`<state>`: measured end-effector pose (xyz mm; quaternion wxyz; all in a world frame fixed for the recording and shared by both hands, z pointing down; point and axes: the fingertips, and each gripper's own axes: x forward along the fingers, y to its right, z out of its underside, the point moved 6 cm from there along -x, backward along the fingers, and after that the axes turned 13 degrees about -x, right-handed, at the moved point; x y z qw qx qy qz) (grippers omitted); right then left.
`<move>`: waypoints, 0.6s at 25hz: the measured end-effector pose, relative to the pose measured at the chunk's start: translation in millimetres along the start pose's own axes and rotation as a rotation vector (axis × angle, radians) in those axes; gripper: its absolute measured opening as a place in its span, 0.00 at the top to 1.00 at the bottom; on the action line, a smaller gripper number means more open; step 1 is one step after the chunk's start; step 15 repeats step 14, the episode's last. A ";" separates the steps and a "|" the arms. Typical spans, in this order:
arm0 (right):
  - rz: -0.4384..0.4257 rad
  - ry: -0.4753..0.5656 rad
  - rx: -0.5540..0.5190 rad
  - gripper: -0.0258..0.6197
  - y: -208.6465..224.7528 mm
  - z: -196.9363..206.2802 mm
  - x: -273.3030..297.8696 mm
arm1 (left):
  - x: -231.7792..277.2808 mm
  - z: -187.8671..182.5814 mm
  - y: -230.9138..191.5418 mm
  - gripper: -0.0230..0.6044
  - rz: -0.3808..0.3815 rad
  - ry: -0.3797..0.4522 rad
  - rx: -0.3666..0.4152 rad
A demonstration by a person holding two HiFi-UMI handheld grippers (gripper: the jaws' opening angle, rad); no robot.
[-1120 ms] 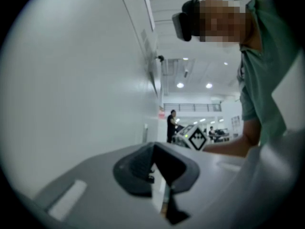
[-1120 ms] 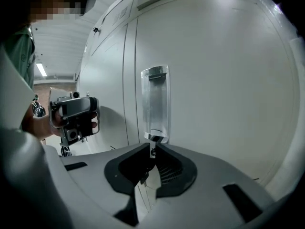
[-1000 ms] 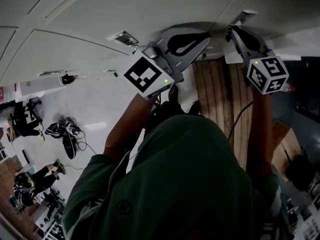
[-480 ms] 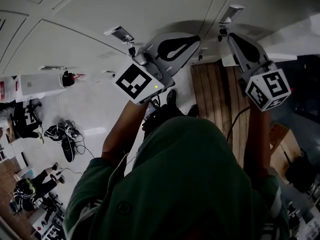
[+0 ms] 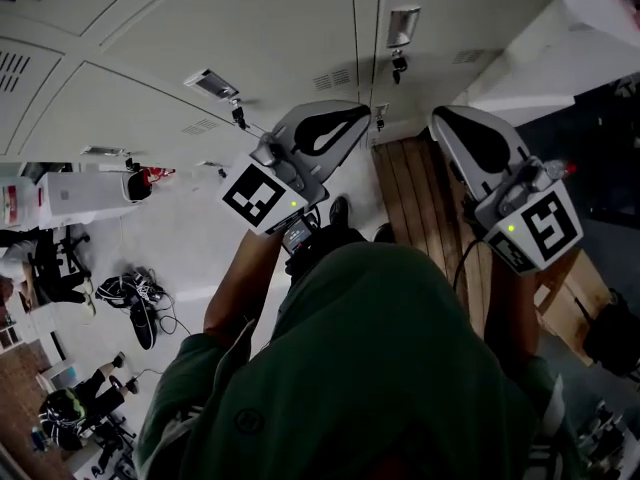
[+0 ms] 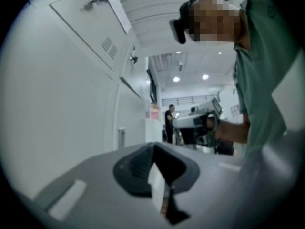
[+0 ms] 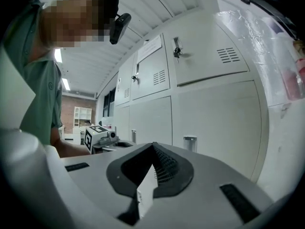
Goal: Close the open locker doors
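White locker doors (image 5: 300,38) fill the top of the head view; those I can see lie flush, with handles (image 5: 403,26) and vent slots (image 5: 335,78). My left gripper (image 5: 360,116) and right gripper (image 5: 442,120) are held side by side just short of them, touching nothing. Both are shut, jaws pressed together and empty. The left gripper view has its gripper (image 6: 154,147) beside a locker door (image 6: 86,37) on the left. In the right gripper view the gripper (image 7: 153,147) faces doors with a latch (image 7: 177,46) and a lower handle (image 7: 189,142).
A strip of wooden planks (image 5: 430,198) runs under the right gripper; the person's shoes (image 5: 340,210) stand on the white floor. Bags and cables (image 5: 130,273) and seated people (image 5: 60,408) are at the lower left. A white machine (image 5: 70,190) stands at the left.
Both grippers have dropped lower in the head view and drawn back from the lockers. More of the locker face and its handles now shows above them.
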<state>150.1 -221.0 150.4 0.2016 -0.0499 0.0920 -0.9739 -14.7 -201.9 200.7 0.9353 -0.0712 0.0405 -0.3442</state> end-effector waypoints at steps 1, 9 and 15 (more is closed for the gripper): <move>-0.003 0.007 0.001 0.95 -4.1 -2.7 -6.6 | 0.1 3.5 4.2 0.96 -0.001 -0.013 0.000; -0.017 -0.015 -0.046 0.95 -29.2 1.8 -60.7 | -1.5 34.5 44.5 0.96 -0.004 -0.064 -0.018; -0.082 -0.070 0.036 0.95 -57.0 11.8 -96.4 | -21.9 62.7 87.8 0.96 -0.072 -0.103 -0.117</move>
